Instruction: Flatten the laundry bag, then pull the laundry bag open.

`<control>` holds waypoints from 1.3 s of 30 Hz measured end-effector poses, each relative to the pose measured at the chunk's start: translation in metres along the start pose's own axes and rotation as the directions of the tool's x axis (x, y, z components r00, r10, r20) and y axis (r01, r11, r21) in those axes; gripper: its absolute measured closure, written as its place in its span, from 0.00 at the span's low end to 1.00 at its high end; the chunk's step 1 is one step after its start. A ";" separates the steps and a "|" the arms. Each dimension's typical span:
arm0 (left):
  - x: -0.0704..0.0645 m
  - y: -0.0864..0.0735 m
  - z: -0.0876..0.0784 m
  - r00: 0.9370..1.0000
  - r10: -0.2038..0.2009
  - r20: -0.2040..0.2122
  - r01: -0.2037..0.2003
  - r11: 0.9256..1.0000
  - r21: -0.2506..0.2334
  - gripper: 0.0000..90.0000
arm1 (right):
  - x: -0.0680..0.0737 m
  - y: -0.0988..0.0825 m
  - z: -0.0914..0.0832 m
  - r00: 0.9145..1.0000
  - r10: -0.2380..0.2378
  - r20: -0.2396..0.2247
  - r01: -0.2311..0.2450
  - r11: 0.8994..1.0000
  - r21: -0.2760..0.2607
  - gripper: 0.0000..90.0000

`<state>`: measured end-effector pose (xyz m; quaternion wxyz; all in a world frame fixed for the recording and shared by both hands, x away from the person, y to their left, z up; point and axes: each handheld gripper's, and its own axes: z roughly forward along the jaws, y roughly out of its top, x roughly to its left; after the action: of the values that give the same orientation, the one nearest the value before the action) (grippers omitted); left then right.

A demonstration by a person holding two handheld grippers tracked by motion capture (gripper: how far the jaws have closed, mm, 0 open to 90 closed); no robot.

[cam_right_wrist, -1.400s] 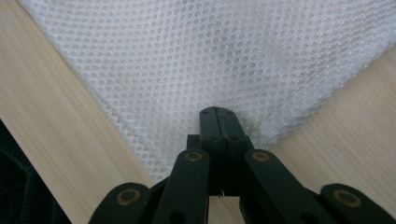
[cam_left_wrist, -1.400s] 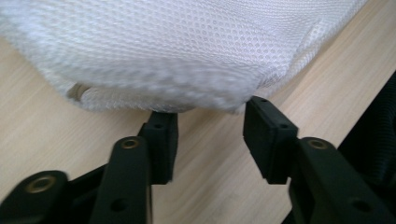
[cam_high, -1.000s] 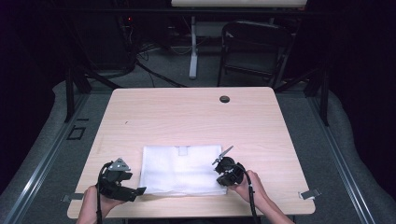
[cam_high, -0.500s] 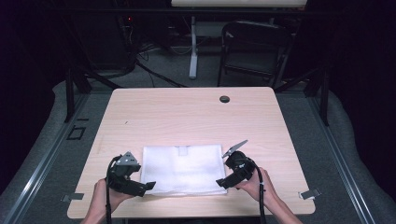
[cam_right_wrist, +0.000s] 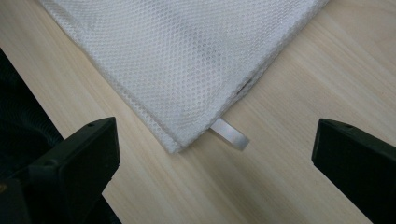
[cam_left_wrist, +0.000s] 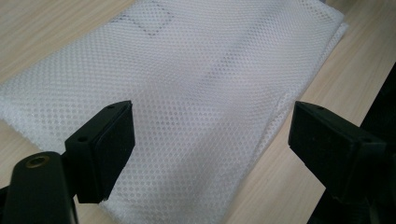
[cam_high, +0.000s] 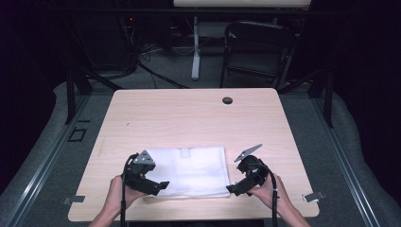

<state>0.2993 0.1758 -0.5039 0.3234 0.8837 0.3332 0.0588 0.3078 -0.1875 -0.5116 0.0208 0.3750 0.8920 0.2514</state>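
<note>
**Two open claws at the near corners of a folded mesh cloth**

A white mesh cloth (cam_high: 187, 170), folded into a flat rectangle, lies in the lower middle of the high view, on the near part of a pale wooden counter (cam_high: 189, 118). It is probably a mesh bag, because a small label square shows on its far edge and a short white tab (cam_right_wrist: 229, 134) comes out from under one corner.

The left claw (cam_high: 161, 185) is at the lower left corner of the cloth, and its jaws stand wide apart. In the left gripper view the mesh (cam_left_wrist: 187, 93) passes between the two black jaws and nothing is clamped. The right claw (cam_high: 232, 190) is at the lower right corner, also with jaws apart. In the right gripper view the corner of the cloth (cam_right_wrist: 187, 70) points down between the jaws, with bare wood on both sides of it.

I think each claw is placed at its own corner so that the two can take the near edge together, to lift or fold the cloth evenly.

The left hand (cam_high: 118, 189) and the right hand (cam_high: 267, 187) come from the bottom of the frame. Both tools are low over the counter and turn inward, toward the cloth. A small dark round hole (cam_high: 227, 100) is in the counter at the upper middle, well apart from everything.
</note>
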 end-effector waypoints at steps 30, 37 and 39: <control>-0.008 0.003 0.016 0.998 0.041 0.043 -0.042 0.999 0.019 0.17 | -0.003 0.001 0.002 1.000 -0.009 0.014 0.009 1.000 -0.009 0.02; -0.017 0.010 0.033 0.994 0.083 0.065 -0.086 0.995 0.049 0.18 | -0.002 0.001 0.001 1.000 -0.005 0.010 0.005 1.000 -0.003 0.05; -0.019 0.010 0.038 0.992 0.095 0.078 -0.099 0.993 0.059 0.18 | -0.003 0.001 0.002 1.000 -0.003 0.012 0.003 1.000 -0.003 0.05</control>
<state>0.3023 0.1376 -0.5251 0.3046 0.9101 0.2791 0.0307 0.3108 -0.1883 -0.5131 0.0270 0.3753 0.8920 0.2505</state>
